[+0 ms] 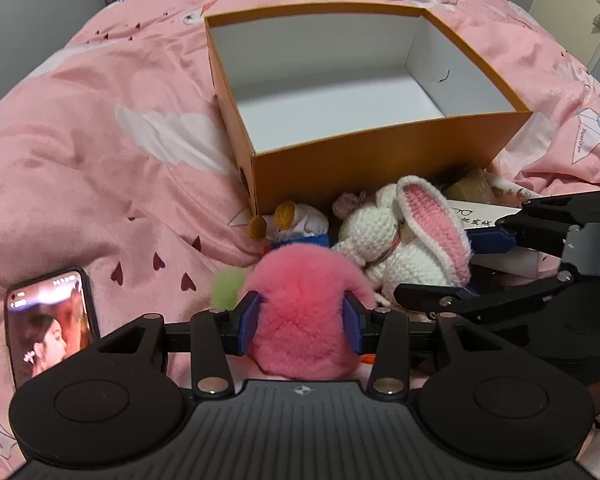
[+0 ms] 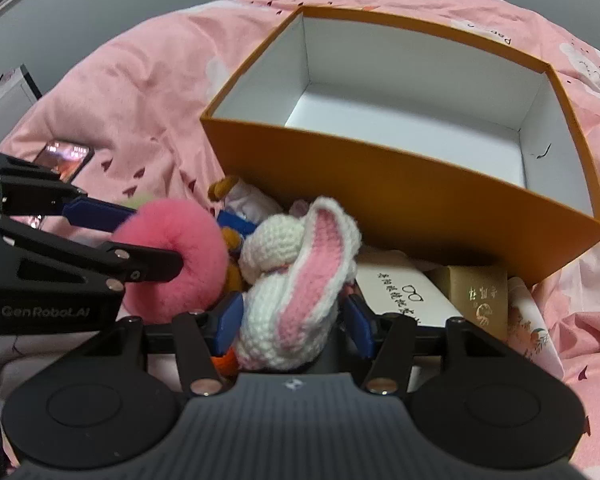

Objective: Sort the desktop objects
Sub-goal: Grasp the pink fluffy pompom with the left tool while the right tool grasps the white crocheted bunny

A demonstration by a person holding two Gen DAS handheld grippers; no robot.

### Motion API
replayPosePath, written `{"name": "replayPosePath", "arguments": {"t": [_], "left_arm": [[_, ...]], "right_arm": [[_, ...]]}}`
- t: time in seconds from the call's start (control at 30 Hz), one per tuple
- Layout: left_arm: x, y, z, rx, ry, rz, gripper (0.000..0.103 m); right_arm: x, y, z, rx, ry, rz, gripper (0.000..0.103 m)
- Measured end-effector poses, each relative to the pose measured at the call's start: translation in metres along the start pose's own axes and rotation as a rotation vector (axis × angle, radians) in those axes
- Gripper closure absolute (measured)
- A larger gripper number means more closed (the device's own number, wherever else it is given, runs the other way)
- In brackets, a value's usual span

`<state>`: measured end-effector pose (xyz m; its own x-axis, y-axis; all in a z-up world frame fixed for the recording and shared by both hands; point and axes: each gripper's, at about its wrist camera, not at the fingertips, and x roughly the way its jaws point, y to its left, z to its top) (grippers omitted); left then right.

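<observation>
An open orange box [image 1: 380, 152] with a white, empty inside stands on the pink bedspread; it also shows in the right wrist view [image 2: 380, 184]. My left gripper [image 1: 302, 320] is shut on a fluffy pink pompom [image 1: 300, 300], also seen in the right wrist view [image 2: 172, 252]. My right gripper [image 2: 290, 316] is shut on a white and pink crocheted rabbit [image 2: 296, 280], which shows in the left wrist view [image 1: 404, 232] too. A small duck doll [image 1: 292, 224] in blue lies against the box's near wall.
A phone [image 1: 48, 324] with a lit screen lies on the bedspread at the left. A white card box [image 2: 404, 296], a gold box [image 2: 476, 296] and a printed packet [image 2: 532, 328] lie right of the rabbit. A green pompom [image 1: 226, 288] sits behind the pink one.
</observation>
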<state>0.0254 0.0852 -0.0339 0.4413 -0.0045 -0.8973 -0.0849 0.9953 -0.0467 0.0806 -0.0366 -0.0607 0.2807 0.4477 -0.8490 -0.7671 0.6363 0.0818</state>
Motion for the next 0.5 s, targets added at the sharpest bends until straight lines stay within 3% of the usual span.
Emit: {"name": "replayPosePath", "arguments": {"t": [0.1, 0.3, 0.5], "left_arm": [[0.008, 0.001, -0.001, -0.015, 0.021, -0.027, 0.044], [0.021, -0.009, -0.004, 0.019, 0.034, 0.04, 0.044], [0.033, -0.007, -0.006, 0.008, 0.054, 0.075, 0.044]], "right_arm": [[0.002, 0.003, -0.003, -0.028, 0.006, 0.006, 0.04], [0.014, 0.016, -0.01, -0.125, 0.014, -0.028, 0.039], [0.02, 0.016, -0.011, -0.136, 0.003, -0.037, 0.041]]}}
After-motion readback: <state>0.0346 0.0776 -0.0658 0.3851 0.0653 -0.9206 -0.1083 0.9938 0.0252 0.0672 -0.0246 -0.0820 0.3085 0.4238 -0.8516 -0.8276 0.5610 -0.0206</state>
